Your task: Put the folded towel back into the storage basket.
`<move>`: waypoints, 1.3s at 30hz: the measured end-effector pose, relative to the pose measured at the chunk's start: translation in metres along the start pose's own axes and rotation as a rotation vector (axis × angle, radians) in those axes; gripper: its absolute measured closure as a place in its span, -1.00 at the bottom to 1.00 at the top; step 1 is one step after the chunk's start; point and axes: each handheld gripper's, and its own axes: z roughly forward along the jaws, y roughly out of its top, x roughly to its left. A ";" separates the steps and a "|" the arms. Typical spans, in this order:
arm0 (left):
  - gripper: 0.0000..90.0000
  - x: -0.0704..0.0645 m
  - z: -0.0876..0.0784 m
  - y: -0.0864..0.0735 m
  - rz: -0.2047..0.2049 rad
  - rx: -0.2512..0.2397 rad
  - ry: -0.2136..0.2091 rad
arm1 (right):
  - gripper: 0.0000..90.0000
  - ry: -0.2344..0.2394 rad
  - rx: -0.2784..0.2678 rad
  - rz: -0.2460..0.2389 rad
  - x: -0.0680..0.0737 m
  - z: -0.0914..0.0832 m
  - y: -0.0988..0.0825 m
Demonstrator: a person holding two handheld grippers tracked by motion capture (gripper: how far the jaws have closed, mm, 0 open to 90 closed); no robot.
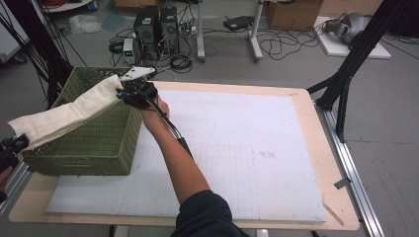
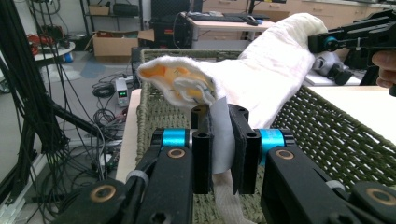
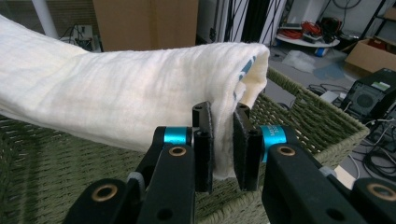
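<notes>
Hanging over basket [image 1: 94, 143], cloth [image 1: 64, 116]

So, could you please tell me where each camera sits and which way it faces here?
High view: above the table's near side, looking down on the woven green basket; a forearm reaches in.
Left gripper view: rides the left gripper, looking along its jaws clamped on the folded white cloth.
Right gripper view: rides the right gripper, jaws clamped on the cloth's other end.
All three views share cloth and basket.
</notes>
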 end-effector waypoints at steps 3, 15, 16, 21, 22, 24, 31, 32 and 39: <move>0.79 0.001 0.002 0.000 0.005 0.008 0.004 | 0.79 -0.006 0.009 0.000 0.001 0.005 0.000; 0.61 0.005 0.016 -0.005 0.006 0.077 0.018 | 0.72 -0.038 0.054 -0.010 0.004 0.022 -0.001; 0.43 0.006 0.017 -0.006 -0.001 0.082 0.022 | 0.57 -0.046 0.059 -0.019 0.004 0.023 -0.001; -0.10 0.004 0.010 -0.001 0.002 0.042 0.033 | 0.17 -0.068 0.073 0.000 0.000 0.020 -0.003; -0.15 0.003 0.008 0.001 0.004 0.030 0.029 | 0.15 -0.067 0.068 0.004 -0.001 0.018 -0.003; -0.16 0.000 0.007 0.004 0.005 0.016 0.011 | 0.09 -0.068 0.055 0.002 -0.004 0.009 -0.001; -0.25 -0.017 0.016 0.006 -0.009 -0.011 -0.069 | -0.10 -0.073 0.017 -0.006 -0.016 -0.030 0.001; -0.28 -0.022 0.019 0.006 -0.020 -0.018 -0.091 | -0.12 -0.066 0.014 -0.002 -0.018 -0.037 0.000; -0.51 -0.051 0.042 0.010 -0.047 -0.005 -0.195 | -0.25 -0.059 0.016 0.002 -0.033 -0.085 -0.013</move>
